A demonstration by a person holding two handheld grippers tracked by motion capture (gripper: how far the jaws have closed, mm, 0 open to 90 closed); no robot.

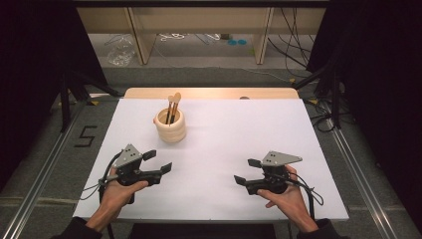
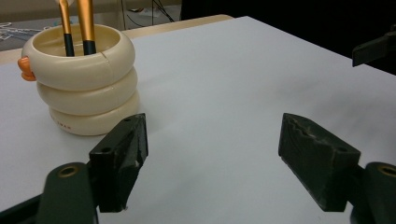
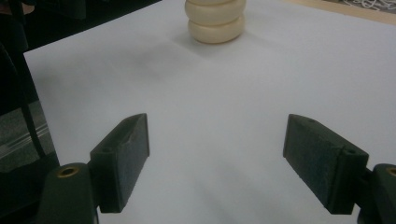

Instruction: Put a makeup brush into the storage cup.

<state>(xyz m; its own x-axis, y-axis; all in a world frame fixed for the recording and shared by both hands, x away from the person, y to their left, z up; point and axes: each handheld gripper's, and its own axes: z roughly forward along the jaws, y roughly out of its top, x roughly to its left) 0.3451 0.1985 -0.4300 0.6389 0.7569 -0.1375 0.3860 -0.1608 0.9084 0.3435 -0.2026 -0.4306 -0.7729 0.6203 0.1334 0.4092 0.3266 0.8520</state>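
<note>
- The holder [image 1: 170, 127], a cream pot shaped like three stacked rings, stands upright on the white table [image 1: 219, 149], toward the far side and a little left of centre.
- Two brushes [image 1: 172, 105] with orange handles and black lower ends stand inside it, leaning slightly and poking up above the rim; in the left gripper view they [image 2: 79, 25] rise out of the top edge of the picture.
- In that view the holder [image 2: 84, 79] sits at the upper left, with a small orange knob on its left side, and a faint seam runs across its top ring.
- The left gripper [image 1: 158, 161] is the nearer one: it hovers low over the table just in front of the holder, apart from it, with its jaws spread wide and only bare table between them.
- In its own view the left gripper [image 2: 212, 149] points past the holder's right side.
- The right gripper [image 1: 247, 171] is well apart from the holder, near the table's near right part, held in the person's right hand [image 1: 286, 196].
- Its jaws are also spread wide with nothing between them; in its own view the right gripper [image 3: 217, 158] faces across bare table, with the holder [image 3: 215, 21] far off at the top.
- The left hand [image 1: 115, 191] grips its tool from below at the table's near edge.
</note>
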